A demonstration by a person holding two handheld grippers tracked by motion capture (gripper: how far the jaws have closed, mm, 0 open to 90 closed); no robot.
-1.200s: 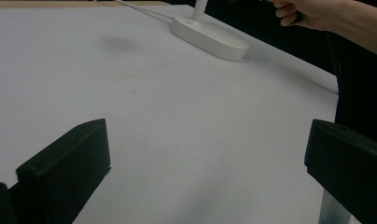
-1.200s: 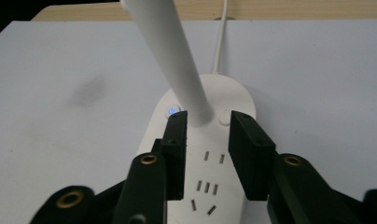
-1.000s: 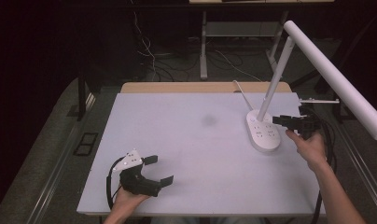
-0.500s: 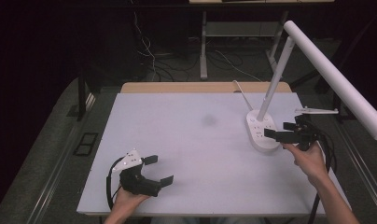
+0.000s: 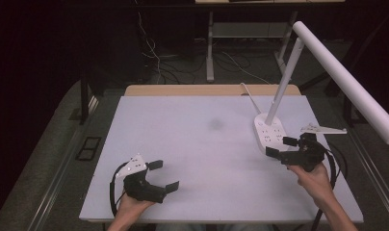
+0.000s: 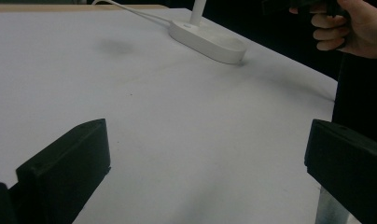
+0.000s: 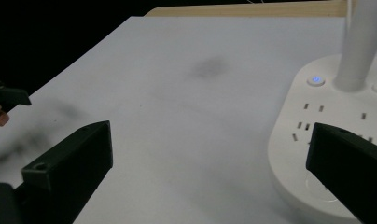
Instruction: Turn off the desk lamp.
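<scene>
A white desk lamp stands at the table's right, its oval base (image 5: pixel 269 131) carrying socket slots and a small blue-lit button (image 7: pixel 316 80). The lamp's stem (image 5: pixel 284 82) rises to a long white bar head (image 5: pixel 346 79). My right gripper (image 5: pixel 281 146) hovers just in front of the base, open and holding nothing, with the base (image 7: pixel 326 140) beside its right jaw. My left gripper (image 5: pixel 163 175) sits near the table's front left, open and holding nothing. In the left gripper view the lamp base (image 6: pixel 210 39) lies far ahead, and the other hand (image 6: pixel 345 25) is at the top right.
The white table top (image 5: pixel 202 144) has a faint dark smudge (image 5: pixel 215 124) near its middle. A white cable (image 5: pixel 248 94) runs from the lamp base to the back edge. Dark floor with cables and desk legs lies behind the table.
My right gripper has moved toward me and slightly left along the lamp base. The left gripper has stayed in place.
</scene>
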